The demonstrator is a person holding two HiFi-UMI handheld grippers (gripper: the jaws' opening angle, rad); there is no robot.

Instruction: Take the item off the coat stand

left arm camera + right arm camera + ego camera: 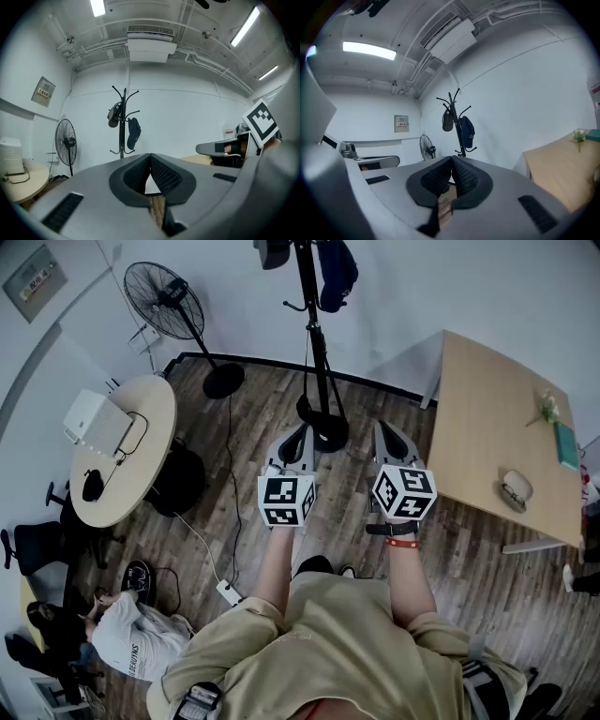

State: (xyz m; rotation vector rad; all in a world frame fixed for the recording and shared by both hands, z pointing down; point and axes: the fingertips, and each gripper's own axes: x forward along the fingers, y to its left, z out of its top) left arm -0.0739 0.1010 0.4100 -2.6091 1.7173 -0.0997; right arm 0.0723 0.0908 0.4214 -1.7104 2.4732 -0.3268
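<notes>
Currently both grippers are held side by side in front of the person's chest, pointing at the coat stand and well apart from it.

Left gripper: jaws closed, pads meeting at the tips, nothing between them. Right gripper: same, jaws together and empty.

Coat stand is on the wood floor at the far wall, dead ahead. It sits between the pedestal fan on the left and the rectangular wooden table on the right.

Blue cap hangs on the stand's right side. Both gripper views show it on a hook partway down the pole. Dark hat hangs on the left side, slightly higher. Neither gripper touches either item.

Round table is at the left with a white box on it. A seated person is at near left.
</notes>
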